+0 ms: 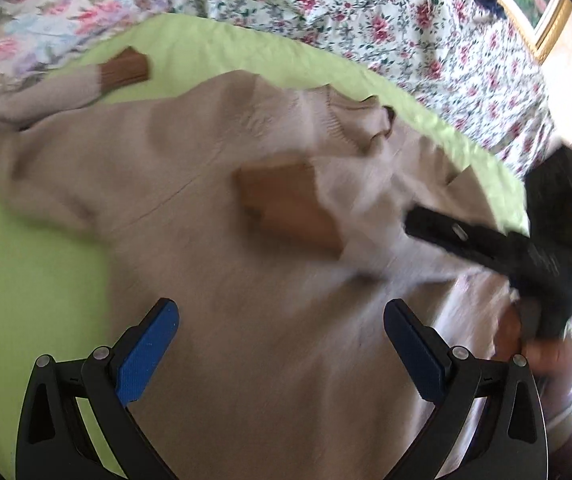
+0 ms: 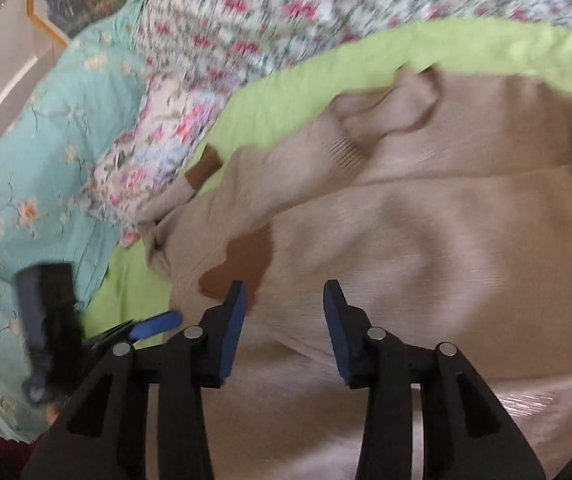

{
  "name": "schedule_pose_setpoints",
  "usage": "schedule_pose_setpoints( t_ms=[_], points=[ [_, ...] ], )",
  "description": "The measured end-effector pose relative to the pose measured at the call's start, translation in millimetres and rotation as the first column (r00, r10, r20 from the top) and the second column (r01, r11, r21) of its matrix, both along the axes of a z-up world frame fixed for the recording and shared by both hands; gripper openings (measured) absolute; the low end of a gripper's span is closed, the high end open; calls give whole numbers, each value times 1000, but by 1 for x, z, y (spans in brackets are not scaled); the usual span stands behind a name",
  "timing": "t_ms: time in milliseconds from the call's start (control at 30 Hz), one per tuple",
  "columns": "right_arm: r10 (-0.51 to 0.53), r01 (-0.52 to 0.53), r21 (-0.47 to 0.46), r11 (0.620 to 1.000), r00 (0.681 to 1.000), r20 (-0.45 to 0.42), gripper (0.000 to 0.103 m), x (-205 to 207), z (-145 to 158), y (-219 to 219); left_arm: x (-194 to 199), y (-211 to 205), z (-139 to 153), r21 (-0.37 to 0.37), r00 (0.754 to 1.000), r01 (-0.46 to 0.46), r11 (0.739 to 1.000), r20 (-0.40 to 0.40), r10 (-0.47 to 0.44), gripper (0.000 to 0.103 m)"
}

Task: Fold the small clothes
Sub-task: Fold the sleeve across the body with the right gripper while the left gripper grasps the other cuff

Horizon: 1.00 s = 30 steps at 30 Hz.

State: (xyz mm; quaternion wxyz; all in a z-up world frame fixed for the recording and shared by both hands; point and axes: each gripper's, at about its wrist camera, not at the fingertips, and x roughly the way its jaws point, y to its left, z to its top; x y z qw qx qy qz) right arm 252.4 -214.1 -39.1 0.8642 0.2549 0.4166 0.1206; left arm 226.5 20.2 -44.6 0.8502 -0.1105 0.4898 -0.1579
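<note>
Two grippers over one beige sweater (image 1: 214,240), and neither has hold of anything. The left gripper (image 1: 282,344) has its blue pads spread wide, and the knit runs straight under the gap between them with no pinch on it. The sweater lies spread on a lime-green sheet (image 1: 26,248), which shows bare off to this gripper's left. Ahead of its fingers, one sleeve is folded in across the chest, its brown cuff (image 1: 290,204) resting on the body of the garment. The other sleeve reaches away to the far left, its brown cuff (image 1: 126,68) lying on the green. The neckline (image 1: 366,120) sits further ahead still, near the sheet's far edge, and beyond that is flowered bedding (image 1: 366,8).

Over to the right, the right gripper (image 2: 284,300) is blurred in the left camera, coming in from that side over the sweater. From its own camera the jaws stand partly apart, narrower than the left pair, and nothing is between the pads. The folded-in cuff lies just ahead of its left finger, touching nothing that can be made out. The sweater fills the view ahead and to the right of this gripper. A turquoise flowered quilt (image 2: 46,140) lies far off to its left, past the left gripper.
</note>
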Motion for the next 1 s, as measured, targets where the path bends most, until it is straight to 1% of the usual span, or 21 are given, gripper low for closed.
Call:
schedule_pose_setpoints(
  t_ms=[100, 133, 167, 233, 267, 300, 333, 367, 433, 467, 500, 533, 567, 600, 633, 733, 867, 900, 933, 967, 1000],
  points=[
    [-82, 82, -7, 997, 997, 18, 42, -20, 13, -28, 35, -10, -12, -74, 999, 5, 997, -38, -8, 102],
    [-118, 119, -13, 993, 993, 27, 42, -30, 18, -44, 44, -11, -16, -92, 999, 1, 996, -51, -6, 102],
    [-149, 150, -23, 988, 988, 34, 42, -38, 21, -55, 57, -13, -23, -112, 998, -10, 994, -63, 3, 100],
    [-214, 216, -47, 975, 976, 46, 42, -51, 27, -76, 67, -17, -26, -114, 999, -17, 993, -40, 12, 90],
    [-245, 247, -53, 967, 968, 54, 42, -57, 30, -86, 70, -18, -27, -105, 1000, -13, 994, -24, 11, 68],
    [-279, 283, -55, 958, 958, 62, 42, -64, 32, -98, 72, -22, -25, -88, 1000, 2, 996, -1, -2, 37],
    [-319, 323, -55, 945, 945, 72, 42, -71, 35, -111, 73, -25, -24, -87, 1000, 26, 996, 4, -26, 18],
    [-356, 361, -57, 931, 931, 79, 42, -77, 37, -123, 73, -26, -21, -102, 999, 46, 994, 9, -45, 6],
    [-407, 412, -70, 908, 910, 76, 42, -84, 41, -142, 66, -21, -7, -93, 997, 42, 995, 72, -36, 6],
    [-428, 433, -79, 898, 901, 70, 42, -87, 42, -150, 58, -16, 5, -66, 990, 33, 997, 137, -24, 6],
    [-453, 457, -94, 884, 889, 62, 44, -89, 42, -160, 54, -11, 12, -43, 985, 16, 999, 173, -9, 6],
    [-467, 471, -110, 875, 882, 57, 47, -89, 40, -166, 54, -6, 16, -28, 982, 0, 1000, 188, 6, 6],
    [-476, 478, -124, 869, 878, 50, 50, -86, 39, -170, 54, 0, 16, -25, 982, -8, 1000, 189, 12, 6],
    [-483, 482, -141, 865, 875, 30, 54, -80, 35, -176, 57, 5, 11, -28, 985, -1, 1000, 174, 6, 6],
    [-482, 479, -148, 865, 876, 18, 55, -75, 32, -177, 59, 6, 5, -16, 988, -2, 1000, 155, 4, 6],
    [-461, 452, -163, 877, 887, -27, 56, -50, 18, -181, 59, 3, -5, 27, 990, -5, 1000, 141, 1, 6],
    [-426, 407, -164, 899, 899, -103, 56, -23, -6, -182, 56, 2, -15, 35, 992, -8, 999, 125, 3, 6],
    [-409, 390, -154, 908, 905, -118, 53, -18, -12, -181, 55, 2, -16, 43, 992, -5, 999, 125, 0, 6],
    [-385, 367, -147, 919, 915, -120, 20, -17, -14, -179, 55, 0, -15, 49, 992, -2, 999, 128, -4, 6],
    [-369, 352, -145, 925, 922, -115, 9, -17, -14, -178, 54, -1, -14, 53, 992, 1, 999, 130, -8, 6],
    [-369, 351, -159, 923, 924, -103, 9, -19, -10, -176, 54, -2, -13, 54, 991, 5, 999, 133, -12, 6]
  ],
)
